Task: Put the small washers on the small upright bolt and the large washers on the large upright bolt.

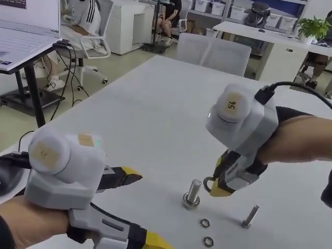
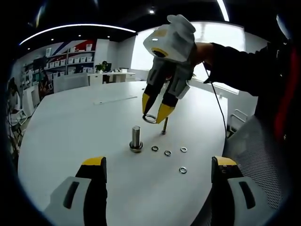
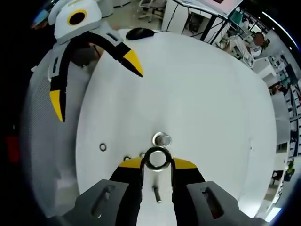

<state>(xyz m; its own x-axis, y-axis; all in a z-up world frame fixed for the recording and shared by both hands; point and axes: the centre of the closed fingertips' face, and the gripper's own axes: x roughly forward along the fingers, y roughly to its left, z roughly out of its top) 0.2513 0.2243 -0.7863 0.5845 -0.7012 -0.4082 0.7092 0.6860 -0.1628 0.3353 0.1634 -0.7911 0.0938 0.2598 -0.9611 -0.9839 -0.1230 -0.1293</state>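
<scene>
White tabletop [image 1: 155, 114] lies before us. Our right gripper [image 3: 157, 163] has its fingers clenched on a large washer [image 3: 147, 159], just beside the top of the large upright bolt [image 1: 192, 193]. Our left gripper [image 2: 158, 162] hovers with fingers released. Small washers [image 1: 205, 223] lie near the small upright bolt [image 1: 249, 217].

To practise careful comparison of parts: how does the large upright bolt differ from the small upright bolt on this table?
The large bolt is clearly thicker and taller than the small bolt. In the head view, the large bolt's top sits just beside the large washer held by the right gripper; the small bolt stands off to the right, nearer the person. Both are silver metal and stand on the white table.
</scene>
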